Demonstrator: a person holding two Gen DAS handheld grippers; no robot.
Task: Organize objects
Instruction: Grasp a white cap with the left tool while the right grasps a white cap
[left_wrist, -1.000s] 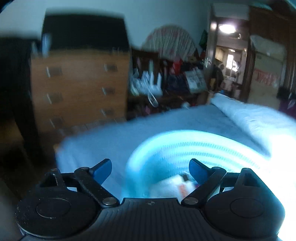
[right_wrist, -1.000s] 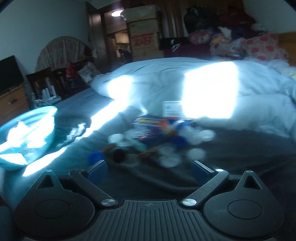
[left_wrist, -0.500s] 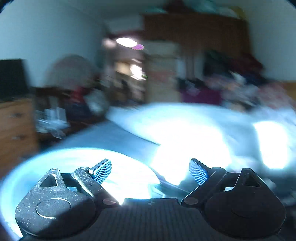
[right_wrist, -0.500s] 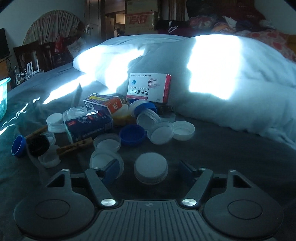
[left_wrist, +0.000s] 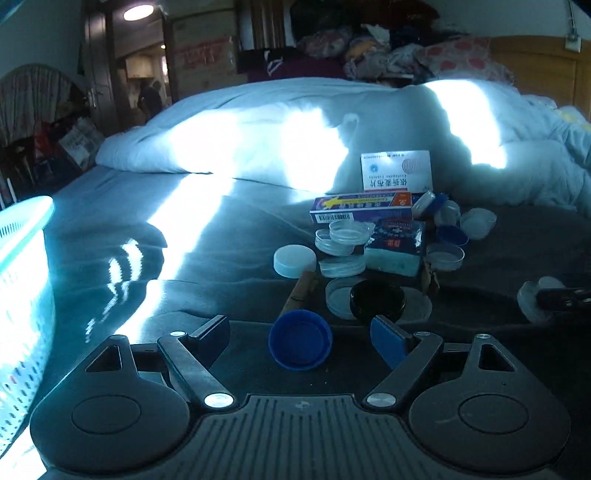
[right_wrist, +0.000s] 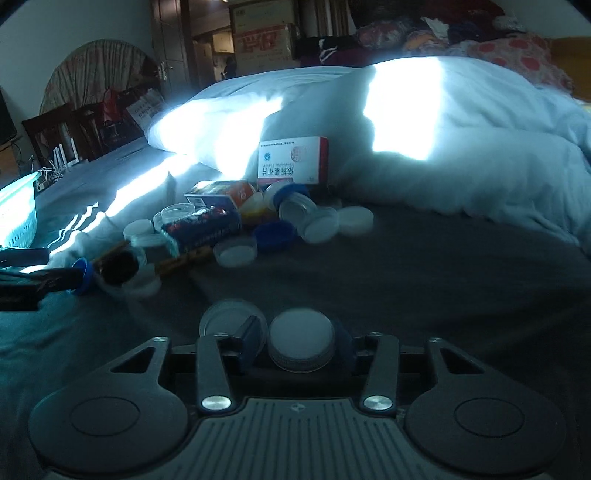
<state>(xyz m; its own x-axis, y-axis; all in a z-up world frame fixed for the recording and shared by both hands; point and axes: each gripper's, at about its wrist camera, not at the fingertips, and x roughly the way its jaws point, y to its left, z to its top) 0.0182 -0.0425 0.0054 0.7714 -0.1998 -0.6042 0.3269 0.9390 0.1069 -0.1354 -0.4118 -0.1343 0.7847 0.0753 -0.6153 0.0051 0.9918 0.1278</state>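
Observation:
A pile of bottle caps, jar lids and small boxes lies on the dark bedsheet. My left gripper (left_wrist: 301, 330) is low over the sheet with a blue cap (left_wrist: 300, 339) between its fingers; the jaws are closing and the pads stand clear of it. Just beyond it lie a black cap (left_wrist: 376, 299) and a wooden clothespin (left_wrist: 301, 291). My right gripper (right_wrist: 299, 341) has a white screw cap (right_wrist: 301, 339) between its fingers, jaws closing, pads close beside it. A clear lid (right_wrist: 221, 321) lies just left of its left finger.
A teal plastic basket (left_wrist: 22, 295) stands at the left edge of the bed. A white and red box (right_wrist: 291, 160) leans on the rolled white duvet (right_wrist: 443, 147). A blue box (left_wrist: 362, 210) tops the pile. Furniture and clutter line the far wall.
My left gripper swung from over the basket to the pile and came down around the blue cap. My right gripper sank onto the white cap and its jaws narrowed around it.

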